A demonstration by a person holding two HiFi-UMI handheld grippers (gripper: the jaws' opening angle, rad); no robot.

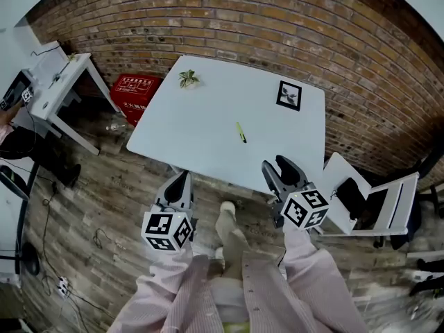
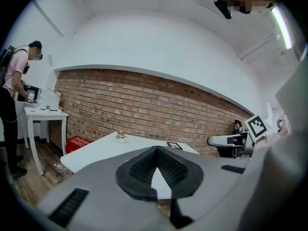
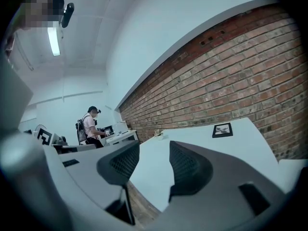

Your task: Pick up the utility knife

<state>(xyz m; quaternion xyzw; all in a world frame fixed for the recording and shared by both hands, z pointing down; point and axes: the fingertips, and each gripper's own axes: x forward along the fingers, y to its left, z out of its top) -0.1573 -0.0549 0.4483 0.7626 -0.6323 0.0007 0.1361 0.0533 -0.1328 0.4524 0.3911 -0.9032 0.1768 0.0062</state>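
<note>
From the head view, the utility knife (image 1: 241, 132), yellow-green and slim, lies alone near the middle of the white table (image 1: 208, 116), well apart from both grippers. A small potted plant (image 1: 188, 79) stands at the table's far left edge and a framed picture (image 1: 289, 95) lies flat toward the far right corner. The left gripper (image 1: 184, 176) hangs over the wooden floor just short of the table's near edge, its jaws pressed together. The right gripper (image 1: 275, 165) reaches the near edge with its jaws spread. A red crate (image 1: 135, 92) sits on the floor by the brick wall, and a white chair (image 1: 374, 200) stands to the right.

In the left gripper view, the left gripper (image 2: 155, 150) is clenched: its tips meet in a point, with nothing between them. Beyond them lie the table (image 2: 96, 153), the plant (image 2: 120, 137) and the picture (image 2: 174, 145). A person (image 2: 14, 81) stands at a white side table (image 2: 43, 112).

In the right gripper view, the right gripper (image 3: 154, 153) is released, with only bare table (image 3: 192, 143) showing between its jaws. The picture (image 3: 222, 129) lies farther along.
</note>
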